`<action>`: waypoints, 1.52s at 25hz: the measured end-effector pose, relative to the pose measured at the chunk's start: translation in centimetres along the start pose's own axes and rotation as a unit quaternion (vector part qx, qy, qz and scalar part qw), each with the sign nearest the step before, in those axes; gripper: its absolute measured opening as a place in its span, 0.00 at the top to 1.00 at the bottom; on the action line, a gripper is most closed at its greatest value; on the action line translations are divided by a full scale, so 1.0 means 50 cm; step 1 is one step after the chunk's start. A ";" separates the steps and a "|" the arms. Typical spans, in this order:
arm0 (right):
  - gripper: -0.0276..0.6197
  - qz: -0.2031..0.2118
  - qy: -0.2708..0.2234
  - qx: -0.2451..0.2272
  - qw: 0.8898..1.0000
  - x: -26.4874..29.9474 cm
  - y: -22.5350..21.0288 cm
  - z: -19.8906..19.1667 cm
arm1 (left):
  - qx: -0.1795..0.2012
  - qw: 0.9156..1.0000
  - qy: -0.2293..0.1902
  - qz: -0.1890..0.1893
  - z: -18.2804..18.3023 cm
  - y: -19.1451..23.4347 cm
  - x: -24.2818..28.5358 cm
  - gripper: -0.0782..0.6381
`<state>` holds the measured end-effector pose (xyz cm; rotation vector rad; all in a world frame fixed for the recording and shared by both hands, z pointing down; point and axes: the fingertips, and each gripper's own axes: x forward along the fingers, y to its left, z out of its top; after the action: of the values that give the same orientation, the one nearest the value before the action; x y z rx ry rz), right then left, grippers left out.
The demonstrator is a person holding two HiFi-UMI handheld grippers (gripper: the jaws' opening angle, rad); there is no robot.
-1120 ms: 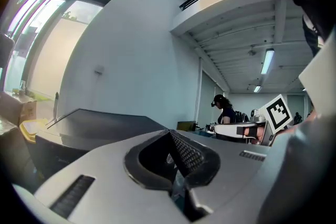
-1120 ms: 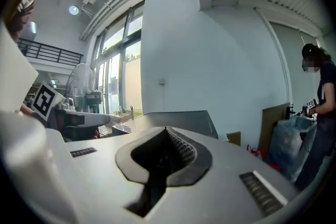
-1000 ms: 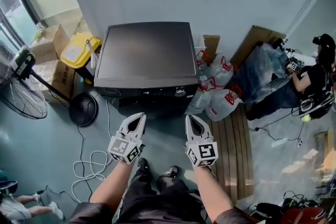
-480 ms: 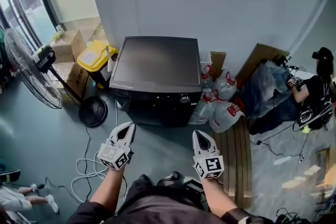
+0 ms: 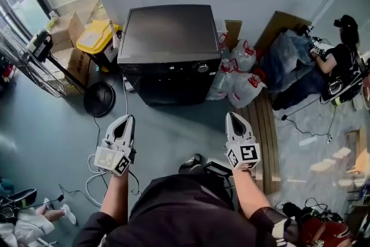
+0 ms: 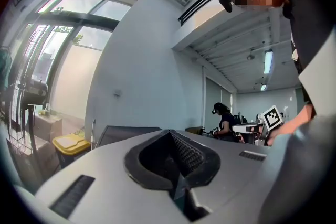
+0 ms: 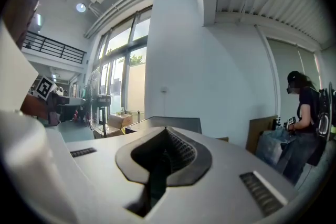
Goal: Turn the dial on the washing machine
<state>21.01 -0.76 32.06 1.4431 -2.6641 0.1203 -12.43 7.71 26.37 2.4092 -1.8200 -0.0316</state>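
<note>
Grey floor (image 5: 52, 124); washing machine (image 5: 167, 37); red print on bags (image 5: 247, 87) illegible.

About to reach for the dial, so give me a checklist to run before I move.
1. Dial in sight on the washer front: ok.
2. Right gripper empty: ok, jaws shut on nothing.
3. Left gripper empty: ok, also shut.
4. Jaws open to take the dial: not ok.
5. A gripper at the dial: not ok, both are well short of the washer.
6. Dial's setting: cannot tell, too small.
</note>
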 end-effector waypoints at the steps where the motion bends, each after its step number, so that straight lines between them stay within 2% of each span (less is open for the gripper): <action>1: 0.92 -0.006 0.003 0.002 1.000 -0.013 0.012 -0.003 | 0.000 1.000 0.001 -0.003 -0.003 -0.001 -0.016 0.87; 5: 0.92 -0.013 0.009 0.019 1.000 -0.062 0.072 -0.022 | -0.001 1.000 -0.002 -0.015 -0.009 -0.005 -0.085 0.87; 10: 0.92 -0.017 0.009 0.028 0.999 -0.125 0.166 -0.030 | 0.021 1.000 0.005 -0.017 -0.028 -0.014 -0.196 0.87; 19: 0.92 0.020 -0.008 0.015 1.000 -0.219 0.310 -0.038 | -0.013 1.000 -0.003 0.004 -0.076 -0.038 -0.323 0.87; 24: 0.92 0.046 -0.012 0.009 0.999 -0.236 0.319 -0.019 | -0.019 1.000 -0.004 0.012 -0.085 -0.083 -0.336 0.87; 28: 0.92 0.074 -0.021 0.003 0.997 -0.243 0.307 0.024 | -0.019 0.999 -0.030 0.041 -0.042 -0.112 -0.337 0.87; 30: 0.92 0.082 -0.022 -0.010 0.996 -0.239 0.290 0.033 | -0.015 0.998 -0.028 0.046 -0.035 -0.124 -0.318 0.87; 38: 0.93 0.061 -0.025 -0.027 0.997 -0.251 0.213 0.010 | -0.003 0.999 -0.017 0.042 -0.038 -0.172 -0.264 0.87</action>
<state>18.89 15.40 29.70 1.2852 -2.7720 0.0221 -7.65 22.87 26.55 2.3397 -1.9321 -0.0702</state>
